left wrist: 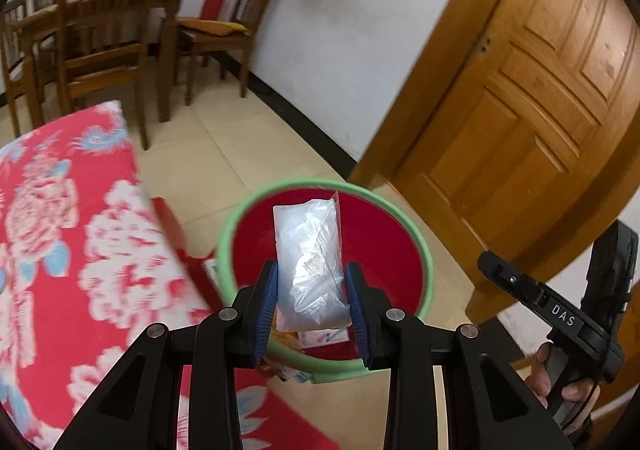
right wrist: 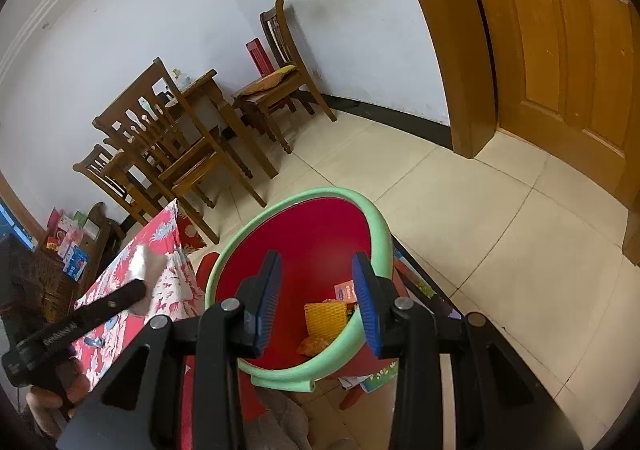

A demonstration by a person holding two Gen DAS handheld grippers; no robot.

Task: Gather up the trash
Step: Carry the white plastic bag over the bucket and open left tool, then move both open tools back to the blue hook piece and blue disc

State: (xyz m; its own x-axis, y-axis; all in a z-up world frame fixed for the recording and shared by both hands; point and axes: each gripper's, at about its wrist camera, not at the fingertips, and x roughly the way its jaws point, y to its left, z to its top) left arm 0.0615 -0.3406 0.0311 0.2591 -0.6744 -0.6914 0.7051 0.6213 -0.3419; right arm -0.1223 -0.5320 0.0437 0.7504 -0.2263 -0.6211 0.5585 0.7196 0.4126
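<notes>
A clear plastic bag (left wrist: pixel 310 266) was held between the blue pads (left wrist: pixel 266 310) of the left gripper (left wrist: pixel 311 282), the pads pressed against its two sides near its lower half, so that most of the bag stood out beyond the fingertips. The bag was seen directly over the mouth of a red bin (left wrist: pixel 384 250) with a green rim (left wrist: pixel 236 217), which stood on the tiled floor (left wrist: pixel 240 145) just beside a table covered by a red floral cloth (left wrist: pixel 72 234). In the right wrist view the same bag appeared as a pale blur (right wrist: pixel 146 266) at the tip of the left gripper, above the cloth's edge.

The right gripper (right wrist: pixel 316 282) was held with its fingers well apart and nothing between them; its right finger (right wrist: pixel 366 306) lay across the bin's rim (right wrist: pixel 376 226) in view, though contact could not be told. Within the bin a yellow foam net (right wrist: pixel 324 318) and a small printed wrapper (right wrist: pixel 345 290) were seen between the parted fingers.
</notes>
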